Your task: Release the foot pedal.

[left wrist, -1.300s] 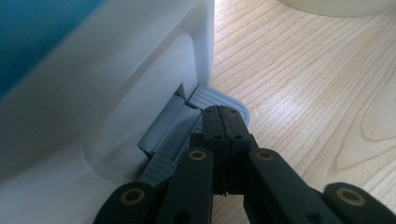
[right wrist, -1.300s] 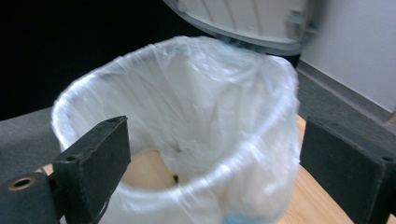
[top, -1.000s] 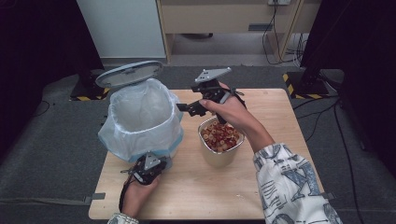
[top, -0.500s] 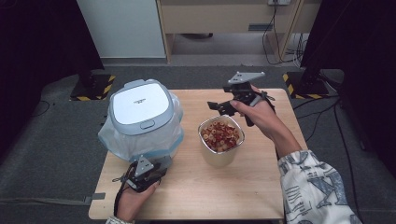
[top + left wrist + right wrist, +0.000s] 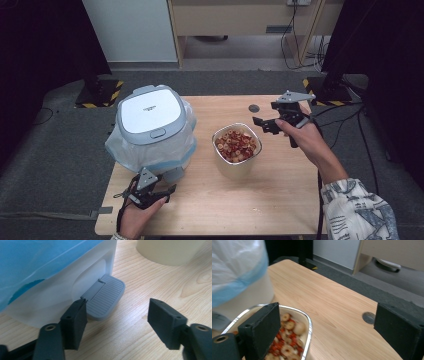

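A white pedal bin (image 5: 150, 125) lined with a blue-tinted bag stands on the left of the wooden table (image 5: 280, 200), its lid down. Its grey foot pedal (image 5: 173, 174) juts toward the front edge. My left gripper (image 5: 156, 189) rests low in front of that pedal, open; in the left gripper view the pedal (image 5: 106, 297) lies just past the left jaw, untouched. A pale tub (image 5: 236, 145) of red and beige food rings sits mid-table. My right gripper (image 5: 263, 125) hovers to its right, open and holding nothing, with the tub (image 5: 292, 340) below its left jaw.
A small round hole (image 5: 254, 108) marks the table behind the tub. The bin's bagged side (image 5: 239, 277) is close on the left in the right gripper view. Cabinets and cables stand beyond the far edge, over grey floor.
The bin's lid has come down from raised to shut. My right gripper has drawn away to the right, from the bin and over the tub. My left gripper stays by the pedal.
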